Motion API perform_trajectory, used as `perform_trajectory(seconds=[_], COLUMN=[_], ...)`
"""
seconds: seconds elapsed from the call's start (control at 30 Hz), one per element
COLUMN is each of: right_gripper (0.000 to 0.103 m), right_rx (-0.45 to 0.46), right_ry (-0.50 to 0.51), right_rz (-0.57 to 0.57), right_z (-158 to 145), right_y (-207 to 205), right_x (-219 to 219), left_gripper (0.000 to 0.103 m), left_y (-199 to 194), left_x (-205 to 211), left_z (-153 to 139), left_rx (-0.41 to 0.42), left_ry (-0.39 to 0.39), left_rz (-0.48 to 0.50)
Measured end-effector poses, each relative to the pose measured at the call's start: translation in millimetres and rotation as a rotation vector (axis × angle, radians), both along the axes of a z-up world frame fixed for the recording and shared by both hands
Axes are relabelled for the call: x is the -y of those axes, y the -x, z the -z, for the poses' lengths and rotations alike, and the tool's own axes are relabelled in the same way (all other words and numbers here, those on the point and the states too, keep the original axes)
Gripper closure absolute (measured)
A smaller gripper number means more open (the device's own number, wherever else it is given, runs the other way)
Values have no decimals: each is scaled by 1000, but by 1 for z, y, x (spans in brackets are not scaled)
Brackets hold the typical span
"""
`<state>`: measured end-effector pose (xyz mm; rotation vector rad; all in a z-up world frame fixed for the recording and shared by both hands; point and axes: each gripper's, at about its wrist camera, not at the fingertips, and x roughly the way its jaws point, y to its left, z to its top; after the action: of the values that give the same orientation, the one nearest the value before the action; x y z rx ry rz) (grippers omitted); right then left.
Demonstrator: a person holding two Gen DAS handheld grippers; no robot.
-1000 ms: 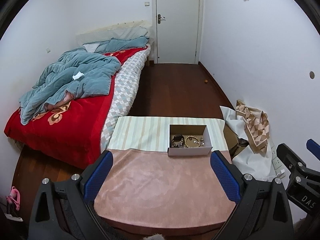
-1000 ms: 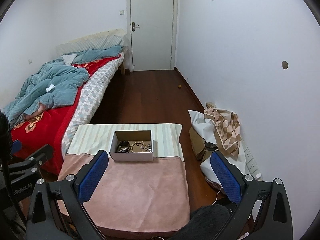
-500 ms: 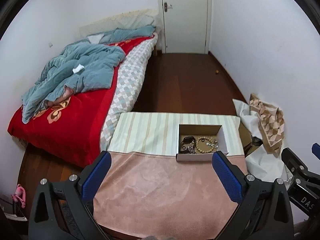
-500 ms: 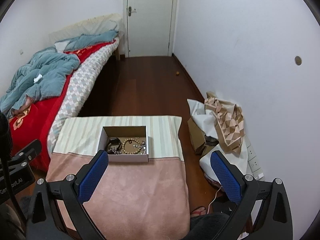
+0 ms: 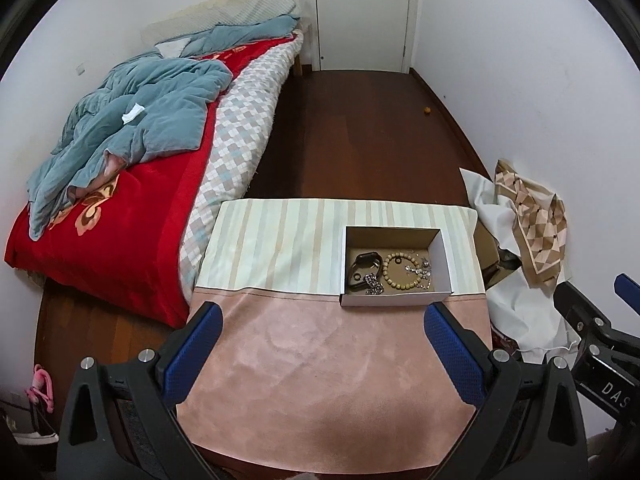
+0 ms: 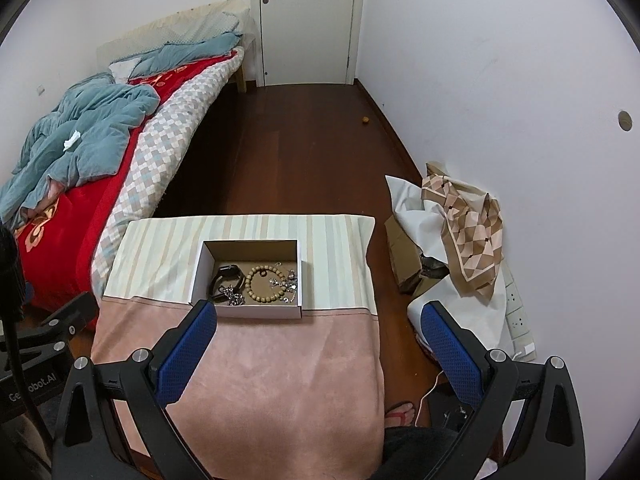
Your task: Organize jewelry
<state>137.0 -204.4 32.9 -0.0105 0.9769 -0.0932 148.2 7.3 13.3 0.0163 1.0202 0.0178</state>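
Note:
An open cardboard box (image 5: pixel 394 300) stands on a cloth-covered table (image 5: pixel 320 360), at the seam between striped and pink cloth. Inside lie a black band (image 5: pixel 362 266), a wooden bead bracelet (image 5: pixel 398 270), a silver chain (image 5: pixel 374 283) and small silver pieces (image 5: pixel 422 270). The box also shows in the right wrist view (image 6: pixel 256 310) with the bead bracelet (image 6: pixel 266 286). My left gripper (image 5: pixel 324 356) is open and empty above the pink cloth, short of the box. My right gripper (image 6: pixel 320 356) is open and empty, near the table's right edge.
A bed (image 5: pixel 120 200) with a red blanket and blue quilt lies left of the table. Bags and patterned cloth (image 5: pixel 528 216) are piled against the right wall. A dark wood floor (image 5: pixel 360 120) leads to a white door (image 5: pixel 360 12). A foot in a sandal (image 6: pixel 400 414) is below right.
Both grippers have risen and tilted down toward the table, so the box looks closer and its contents show more fully. Both stay open and empty.

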Motion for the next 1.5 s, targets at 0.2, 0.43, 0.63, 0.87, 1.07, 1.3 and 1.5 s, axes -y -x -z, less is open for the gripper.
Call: perform_trajectory(seconds=[0.2,0.43,0.63,0.87,1.07,1.3,1.5], right_gripper=[0,0,0,0,0,0,0], right_rx=[-26,-30,-25,-27,-27,-26,-29], right_ry=[-3,0,3,7,8,8,4], right_rz=[1,1,-6,-13,-19,-19,-18], right_z=[5,6,4,1,-1,-1,-1], right_y=[-2,-1,1,1,2,2,3], right_x=[0,1,1,-1,-3,-3,-1], left_gripper=[0,0,0,0,0,0,0], left_y=[-3,-4,-4,-2,1,4,7], left_x=[1,0,-1,-2,-6,-7,-6], left_z=[0,0,-1,1,3,2,-3], left_rx=[-4,-3,0,-1,0,5,29], left_ry=[3,3,8,3,7,8,2], left_rz=[0,-2,-9,-16,-22,-23,-23])
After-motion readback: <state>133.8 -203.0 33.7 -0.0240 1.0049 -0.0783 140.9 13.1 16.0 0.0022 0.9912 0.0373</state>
